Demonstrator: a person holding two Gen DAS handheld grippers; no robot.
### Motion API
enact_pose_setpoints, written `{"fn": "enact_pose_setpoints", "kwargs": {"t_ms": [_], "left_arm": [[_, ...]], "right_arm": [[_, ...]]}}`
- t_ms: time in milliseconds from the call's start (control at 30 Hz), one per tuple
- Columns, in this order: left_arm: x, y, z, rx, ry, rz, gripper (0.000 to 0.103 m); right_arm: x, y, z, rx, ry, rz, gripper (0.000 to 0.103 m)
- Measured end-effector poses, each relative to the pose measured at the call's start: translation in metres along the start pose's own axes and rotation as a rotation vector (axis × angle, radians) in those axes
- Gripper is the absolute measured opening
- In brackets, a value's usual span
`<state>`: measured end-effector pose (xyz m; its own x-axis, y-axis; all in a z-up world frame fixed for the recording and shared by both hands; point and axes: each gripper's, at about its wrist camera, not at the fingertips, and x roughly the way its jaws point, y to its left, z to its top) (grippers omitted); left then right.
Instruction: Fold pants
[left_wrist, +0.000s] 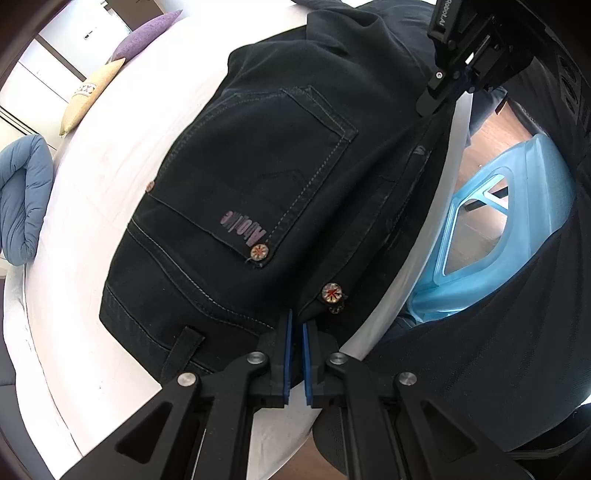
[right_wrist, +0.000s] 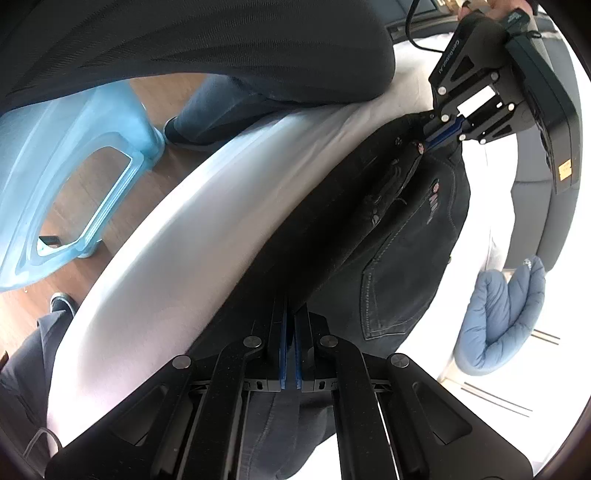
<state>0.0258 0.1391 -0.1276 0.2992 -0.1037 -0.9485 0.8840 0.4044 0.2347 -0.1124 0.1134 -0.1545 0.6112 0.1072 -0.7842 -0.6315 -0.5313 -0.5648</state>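
Note:
Dark denim pants (left_wrist: 258, 184) lie on a white bed (left_wrist: 92, 221), back pocket and rivets up. My left gripper (left_wrist: 297, 325) is shut on the waistband edge near a rivet. My right gripper (left_wrist: 443, 99) shows at the top of the left wrist view, pinching the pants' near edge. In the right wrist view the pants (right_wrist: 399, 240) run along the bed edge. My right gripper (right_wrist: 290, 314) is shut on the dark fabric. The left gripper (right_wrist: 439, 136) grips the far end by the waistband.
A blue plastic stool (left_wrist: 491, 229) stands on the wooden floor beside the bed; it also shows in the right wrist view (right_wrist: 70, 155). A blue quilted item (left_wrist: 22, 199) and pillows (left_wrist: 110, 74) lie on the bed. The person's legs (right_wrist: 207, 107) are close.

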Motion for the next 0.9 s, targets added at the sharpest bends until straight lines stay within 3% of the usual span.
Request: {"fn": "enact_pose_setpoints", "kwargs": {"t_ms": [67,367,400,433,500,533,633,733,900], "left_arm": [[-0.003,-0.001,-0.001,-0.001,-0.005,0.006,0.005],[-0.013,0.002,-0.035,-0.06,-0.011,0.022,0.012],[-0.015,0.001,-0.036,-0.057,-0.007,0.025,0.018],[-0.013,-0.003,-0.037,-0.052,0.008,0.035,0.036],[-0.012,-0.008,-0.041,-0.057,0.034,0.04,0.057],[-0.015,-0.008,-0.045,-0.069,0.035,0.042,0.059],[-0.034,0.001,-0.052,-0.13,0.023,0.054,0.059],[-0.066,0.015,-0.045,-0.212,-0.049,0.083,0.06],[-0.09,0.031,0.015,-0.325,-0.209,0.079,0.059]], "right_arm": [[-0.02,0.021,0.002,0.016,0.002,-0.005,0.002],[-0.007,0.03,0.013,0.094,0.041,-0.016,0.003],[-0.008,0.029,0.013,0.119,0.039,-0.017,0.003],[-0.006,0.029,0.013,0.142,0.041,-0.022,0.003],[-0.003,0.032,0.013,0.157,0.05,-0.045,0.003],[-0.002,0.034,0.015,0.161,0.056,-0.06,0.004],[0.002,0.032,0.018,0.217,0.072,-0.075,0.004],[0.001,0.023,0.016,0.313,0.067,-0.067,0.006],[0.0,0.017,0.015,0.446,0.069,-0.082,0.012]]}}
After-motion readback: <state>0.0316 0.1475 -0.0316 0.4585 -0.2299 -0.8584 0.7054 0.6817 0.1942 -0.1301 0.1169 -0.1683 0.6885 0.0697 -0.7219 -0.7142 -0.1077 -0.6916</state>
